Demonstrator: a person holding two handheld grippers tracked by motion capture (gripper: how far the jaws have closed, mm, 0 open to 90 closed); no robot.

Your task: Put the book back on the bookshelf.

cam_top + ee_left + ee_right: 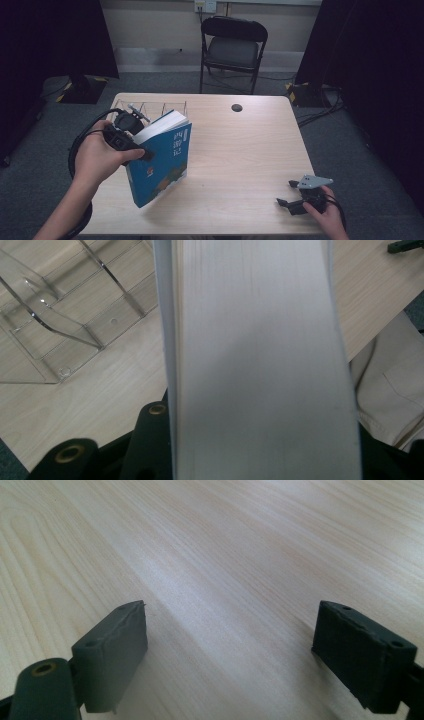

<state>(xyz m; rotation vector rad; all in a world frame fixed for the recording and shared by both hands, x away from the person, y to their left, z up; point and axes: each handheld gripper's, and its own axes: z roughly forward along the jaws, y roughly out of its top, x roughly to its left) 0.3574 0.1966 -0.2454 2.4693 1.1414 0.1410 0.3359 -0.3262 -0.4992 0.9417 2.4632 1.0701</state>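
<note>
Jaws of the left gripper (pixel 134 150), left of centre in the high view: clamped on a blue book (pixel 162 162), one on each cover. The page block (pixel 260 365) runs up the middle of the left gripper view.

Jaws of the right gripper (pixel 292 194), lower right of the high view: standing wide apart with nothing between them, low over bare table (pixel 225 545).

Book: held tilted, its lower corner near the table's front edge, its top beside a clear rack (pixel 150 107) at the upper left of the tabletop.

Rack: just inside the table's far left edge.

Open room: broad bare wood across the middle and right of the table (pixel 240 150).

Beyond the far edge: a black chair (pixel 233 47).
</note>
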